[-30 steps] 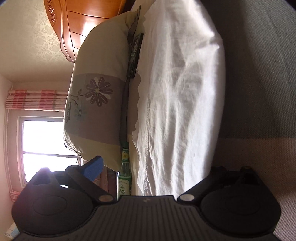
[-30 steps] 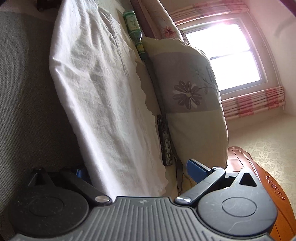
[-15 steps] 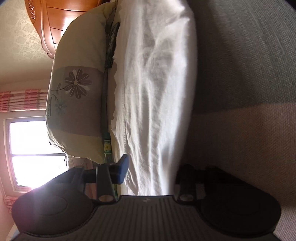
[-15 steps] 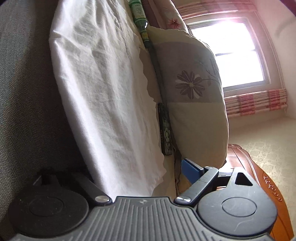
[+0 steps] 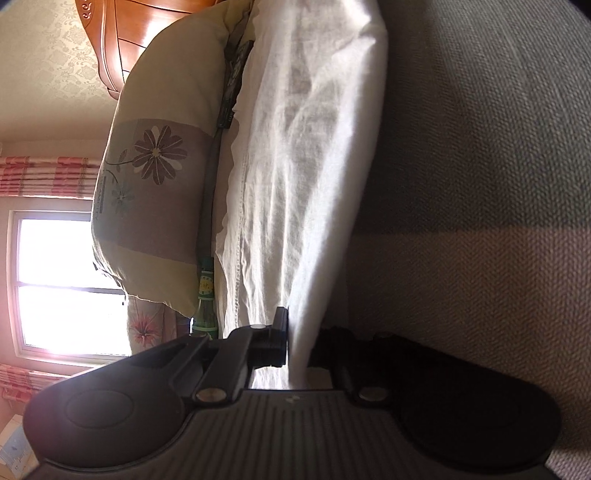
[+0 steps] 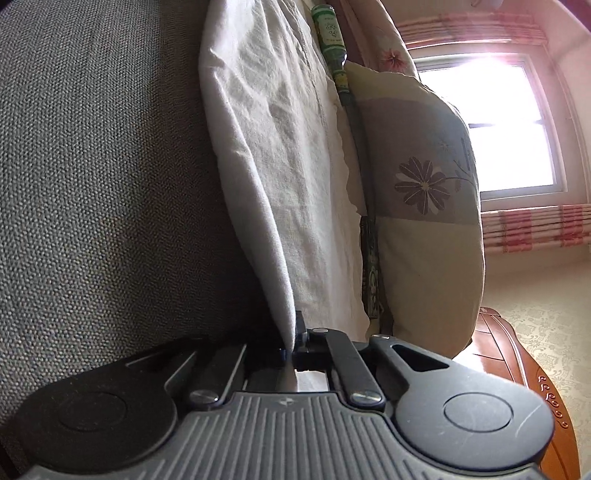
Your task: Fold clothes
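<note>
Gripping white cloth (image 5: 303,177), L+R grippers (image 5: 297,343) (image 6: 291,345).

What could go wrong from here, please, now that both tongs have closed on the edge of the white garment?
1. Each hold looks thin: the left tongs and right tongs pinch only the very edge of the white garment, so it may slip out when lifted.
2. The green bottle lies right beside the garment, against the floral pillow; dragging the cloth could roll or snag it.
</note>
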Demonstrator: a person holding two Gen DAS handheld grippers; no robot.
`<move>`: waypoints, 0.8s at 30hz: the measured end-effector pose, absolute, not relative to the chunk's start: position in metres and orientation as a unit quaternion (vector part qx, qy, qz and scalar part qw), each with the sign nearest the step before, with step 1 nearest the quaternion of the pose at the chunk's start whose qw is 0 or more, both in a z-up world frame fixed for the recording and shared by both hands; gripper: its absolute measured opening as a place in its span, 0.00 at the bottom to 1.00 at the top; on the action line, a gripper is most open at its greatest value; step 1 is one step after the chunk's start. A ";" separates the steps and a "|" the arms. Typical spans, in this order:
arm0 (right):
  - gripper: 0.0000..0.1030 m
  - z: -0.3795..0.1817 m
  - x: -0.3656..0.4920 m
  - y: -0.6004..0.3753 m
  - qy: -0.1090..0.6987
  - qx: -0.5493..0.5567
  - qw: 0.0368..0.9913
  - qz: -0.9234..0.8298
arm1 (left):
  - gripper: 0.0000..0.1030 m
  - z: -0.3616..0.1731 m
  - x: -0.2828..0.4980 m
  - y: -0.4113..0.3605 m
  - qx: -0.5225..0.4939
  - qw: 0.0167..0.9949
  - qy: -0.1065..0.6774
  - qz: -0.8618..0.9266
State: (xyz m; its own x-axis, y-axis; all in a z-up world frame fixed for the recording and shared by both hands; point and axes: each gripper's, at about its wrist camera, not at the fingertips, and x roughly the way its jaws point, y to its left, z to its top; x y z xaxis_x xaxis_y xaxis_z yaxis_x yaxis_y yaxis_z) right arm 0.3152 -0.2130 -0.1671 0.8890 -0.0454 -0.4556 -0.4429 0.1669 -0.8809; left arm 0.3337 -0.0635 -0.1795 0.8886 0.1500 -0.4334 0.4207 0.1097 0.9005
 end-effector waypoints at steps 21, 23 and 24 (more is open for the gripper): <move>0.05 -0.104 0.234 -0.224 0.211 -0.607 0.749 0.164 | 0.02 -0.138 0.228 -0.063 0.700 0.667 0.214 -0.136; 0.05 -0.100 0.213 -0.227 0.218 -0.604 0.747 0.172 | 0.02 -0.134 0.204 -0.064 0.703 0.663 0.215 -0.141; 0.05 -0.099 0.203 -0.228 0.221 -0.601 0.748 0.175 | 0.02 -0.133 0.193 -0.064 0.704 0.662 0.216 -0.142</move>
